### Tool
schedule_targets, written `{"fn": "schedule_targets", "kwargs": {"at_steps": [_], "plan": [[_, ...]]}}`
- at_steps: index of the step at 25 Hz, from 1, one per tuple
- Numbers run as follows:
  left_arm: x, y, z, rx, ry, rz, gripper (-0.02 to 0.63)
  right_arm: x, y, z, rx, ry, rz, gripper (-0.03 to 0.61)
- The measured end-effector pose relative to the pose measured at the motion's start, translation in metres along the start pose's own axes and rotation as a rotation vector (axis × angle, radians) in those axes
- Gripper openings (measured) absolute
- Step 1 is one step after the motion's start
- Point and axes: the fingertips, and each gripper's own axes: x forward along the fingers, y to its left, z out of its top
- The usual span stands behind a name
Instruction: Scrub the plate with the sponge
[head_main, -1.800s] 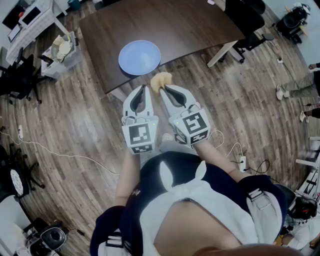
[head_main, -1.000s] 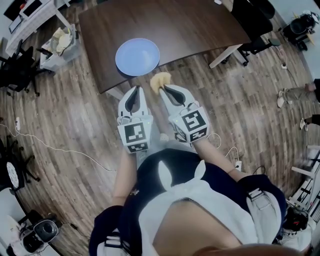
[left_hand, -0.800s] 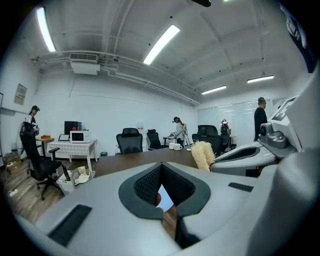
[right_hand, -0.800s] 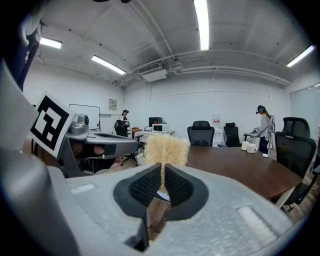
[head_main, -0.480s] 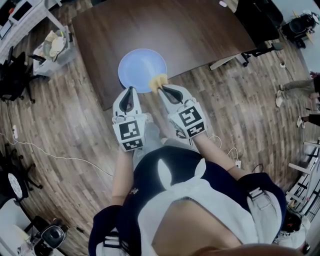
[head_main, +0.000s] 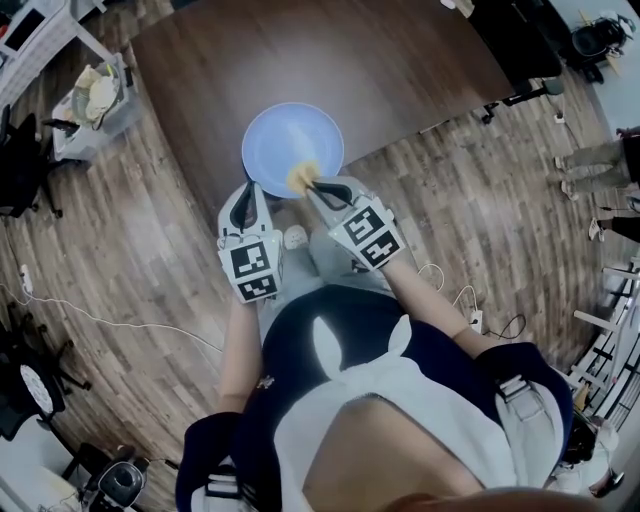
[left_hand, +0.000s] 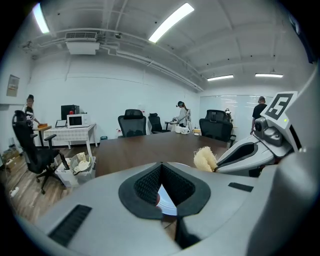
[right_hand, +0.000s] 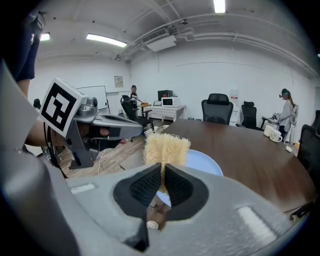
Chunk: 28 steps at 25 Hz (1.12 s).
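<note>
The floor (head_main: 130, 250) is made of brown wood planks. A white power strip (head_main: 474, 320) lies on it. A big dark brown worktop (head_main: 330, 50) stands in the middle of the room. Black office chairs (left_hand: 133, 124) stand at its far end. At the side is a white desk (left_hand: 70, 132) with a microwave (left_hand: 77, 120) on top. Near it on the floor is a clear box (left_hand: 76, 169) with rags inside. The walls (left_hand: 125, 90) are white. Long bright lights (left_hand: 170, 22) shine on the ceiling. White mugs (right_hand: 272, 132) sit at the far end of the worktop. A few people (right_hand: 286, 107) stand far off.
</note>
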Motion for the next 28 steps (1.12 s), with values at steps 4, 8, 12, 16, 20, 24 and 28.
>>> {"fn": "schedule_targets", "kwargs": {"at_steps": [4, 8, 12, 16, 20, 24, 28], "plan": [[0.009, 0.004, -0.015, -0.033, 0.042, -0.007, 0.003, 0.016, 0.005, -0.011, -0.046, 0.084, 0.045, 0.018], [0.021, 0.009, -0.023, -0.059, 0.064, -0.004, 0.003, 0.031, 0.002, -0.016, -0.076, 0.141, 0.086, 0.018], [0.033, 0.017, -0.036, -0.077, 0.09, 0.004, 0.003, 0.051, -0.002, -0.025, -0.11, 0.205, 0.114, 0.018], [0.044, 0.022, -0.055, -0.139, 0.141, -0.006, 0.003, 0.066, -0.002, -0.032, -0.119, 0.259, 0.157, 0.018], [0.061, 0.029, -0.066, -0.163, 0.177, -0.003, 0.003, 0.083, -0.005, -0.036, -0.139, 0.307, 0.187, 0.018], [0.078, 0.03, -0.079, -0.202, 0.234, 0.005, 0.003, 0.095, -0.015, -0.049, -0.133, 0.371, 0.225, 0.018], [0.087, 0.037, -0.094, -0.229, 0.289, 0.012, 0.003, 0.109, -0.015, -0.061, -0.123, 0.446, 0.279, 0.018]]}}
